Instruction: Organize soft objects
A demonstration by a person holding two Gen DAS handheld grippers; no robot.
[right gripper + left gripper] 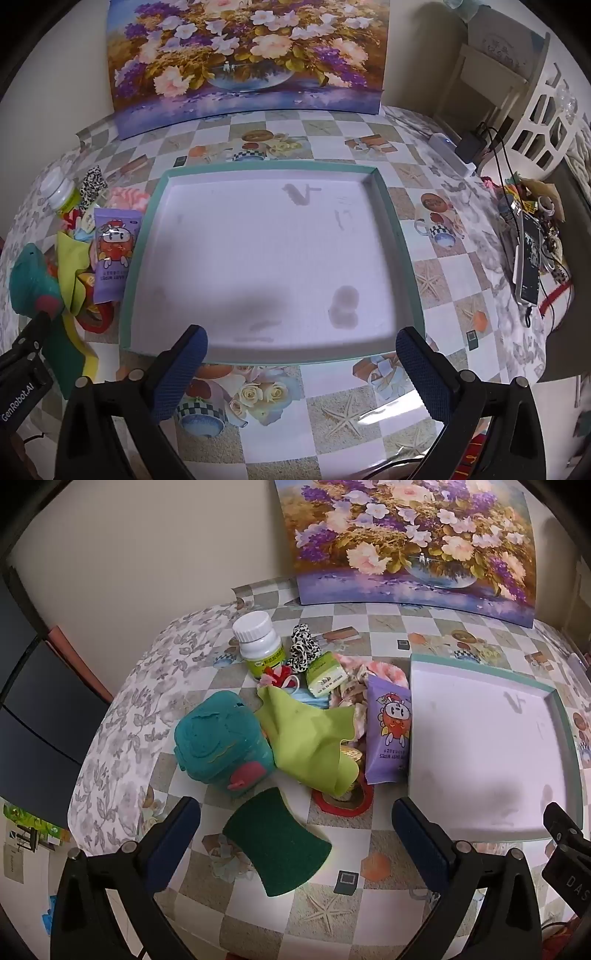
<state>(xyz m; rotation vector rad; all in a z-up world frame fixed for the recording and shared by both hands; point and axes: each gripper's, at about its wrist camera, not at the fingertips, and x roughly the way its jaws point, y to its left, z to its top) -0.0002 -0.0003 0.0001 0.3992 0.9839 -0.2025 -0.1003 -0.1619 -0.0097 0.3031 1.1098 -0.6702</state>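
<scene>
Our left gripper (295, 834) and right gripper (301, 354) hang spread wide, empty – the green sponge (277, 843) lies under the left, beside the bare tray (391, 206); closing carelessly, we risk dragging the lime cloth (314, 738) along

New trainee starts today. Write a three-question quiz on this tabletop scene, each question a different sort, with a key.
1. True or false: the white tray already holds a soft object.
2. Which thing lies nearest the left gripper? A) white pill bottle B) dark green scouring pad C) purple wipes pack
3. Fill in: the jaws of the right gripper stand ____.

Key:
1. False; the tray holds nothing.
2. B; the pad lies just ahead of its open jaws, between the fingers.
3. Open, with nothing between them, at the near edge of the tray.
</scene>
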